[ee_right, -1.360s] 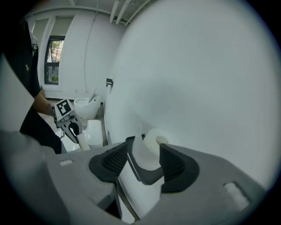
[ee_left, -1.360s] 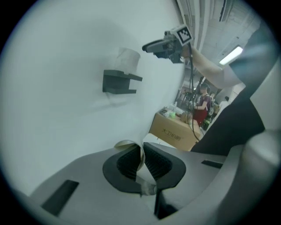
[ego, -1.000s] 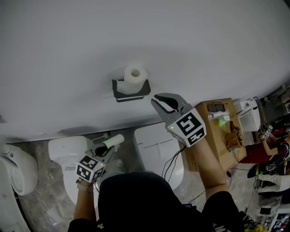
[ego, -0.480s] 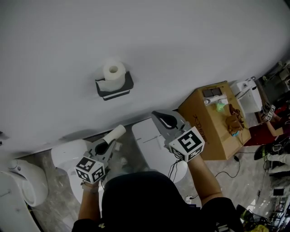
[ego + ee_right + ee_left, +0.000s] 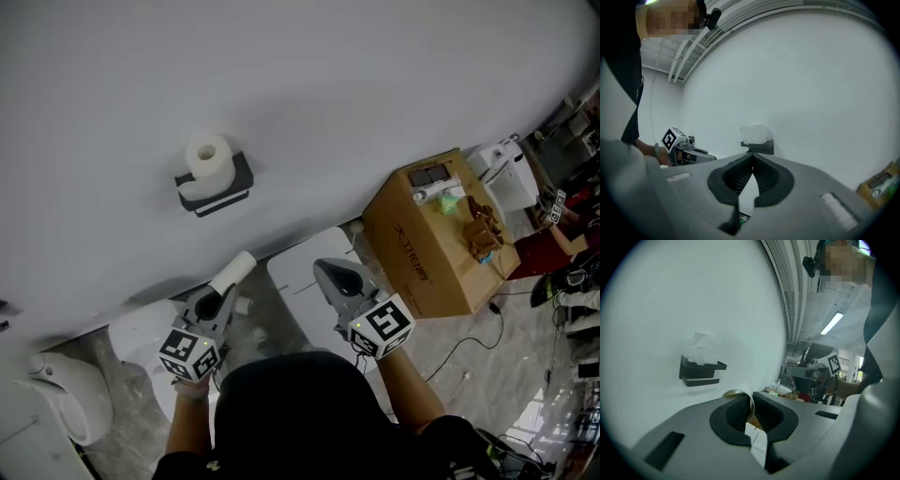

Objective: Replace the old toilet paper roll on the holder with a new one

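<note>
A full white toilet paper roll [image 5: 207, 156] sits on the black wall holder [image 5: 217, 192]. My left gripper [image 5: 222, 292] is low at the left, shut on the wall of an empty cream cardboard tube [image 5: 232, 273] that sticks out past its fingertips. In the left gripper view the tube's thin wall [image 5: 749, 405] is pinched between the pads, with the holder [image 5: 698, 372] ahead. My right gripper [image 5: 330, 270] is shut and holds nothing, well below and right of the holder. The right gripper view shows closed jaws [image 5: 752, 158] pointing at the roll [image 5: 756, 133].
White toilets stand along the wall below: one [image 5: 305, 286] under my right gripper, one [image 5: 141, 337] under my left, another [image 5: 66, 398] at far left. A cardboard box [image 5: 427, 244] with small items on top stands at the right. A person [image 5: 562, 272] sits at the far right.
My right gripper has pulled back and down from the holder and its jaws have come together. My left gripper has risen a little with the tube.
</note>
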The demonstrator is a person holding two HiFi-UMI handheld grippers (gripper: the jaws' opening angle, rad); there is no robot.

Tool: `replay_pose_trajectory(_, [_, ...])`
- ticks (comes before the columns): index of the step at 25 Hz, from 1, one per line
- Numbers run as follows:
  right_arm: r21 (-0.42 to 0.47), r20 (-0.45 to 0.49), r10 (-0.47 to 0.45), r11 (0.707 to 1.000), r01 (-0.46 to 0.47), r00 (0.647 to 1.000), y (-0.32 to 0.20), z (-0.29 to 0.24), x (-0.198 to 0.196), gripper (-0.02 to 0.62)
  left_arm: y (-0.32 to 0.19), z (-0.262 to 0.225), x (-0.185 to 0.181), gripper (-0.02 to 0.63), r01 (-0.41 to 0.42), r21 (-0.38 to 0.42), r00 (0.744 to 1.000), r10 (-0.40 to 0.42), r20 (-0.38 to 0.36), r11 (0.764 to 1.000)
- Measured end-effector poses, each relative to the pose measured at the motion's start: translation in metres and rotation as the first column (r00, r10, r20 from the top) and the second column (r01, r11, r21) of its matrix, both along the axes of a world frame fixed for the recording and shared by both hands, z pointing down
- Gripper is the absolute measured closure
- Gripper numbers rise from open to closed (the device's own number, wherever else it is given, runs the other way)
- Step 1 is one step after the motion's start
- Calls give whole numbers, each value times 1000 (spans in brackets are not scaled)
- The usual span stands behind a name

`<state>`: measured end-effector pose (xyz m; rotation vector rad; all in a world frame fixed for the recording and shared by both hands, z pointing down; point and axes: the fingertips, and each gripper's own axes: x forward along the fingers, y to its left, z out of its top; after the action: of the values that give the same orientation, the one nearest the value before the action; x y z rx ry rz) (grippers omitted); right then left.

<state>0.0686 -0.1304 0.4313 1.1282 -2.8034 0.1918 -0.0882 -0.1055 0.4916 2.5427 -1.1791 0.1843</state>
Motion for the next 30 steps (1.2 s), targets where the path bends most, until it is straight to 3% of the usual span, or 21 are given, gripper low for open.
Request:
replay_pose_trajectory(15, [-104, 12, 31, 994, -29, 999, 13, 52, 6, 597, -12, 10, 13, 573, -52, -1, 997, 52, 52, 999])
replay_pose_trajectory(30, [-112, 25, 39, 993, -36, 999, -2, 59, 0, 597, -21, 10, -4, 574, -18, 4, 998, 18, 55, 1000])
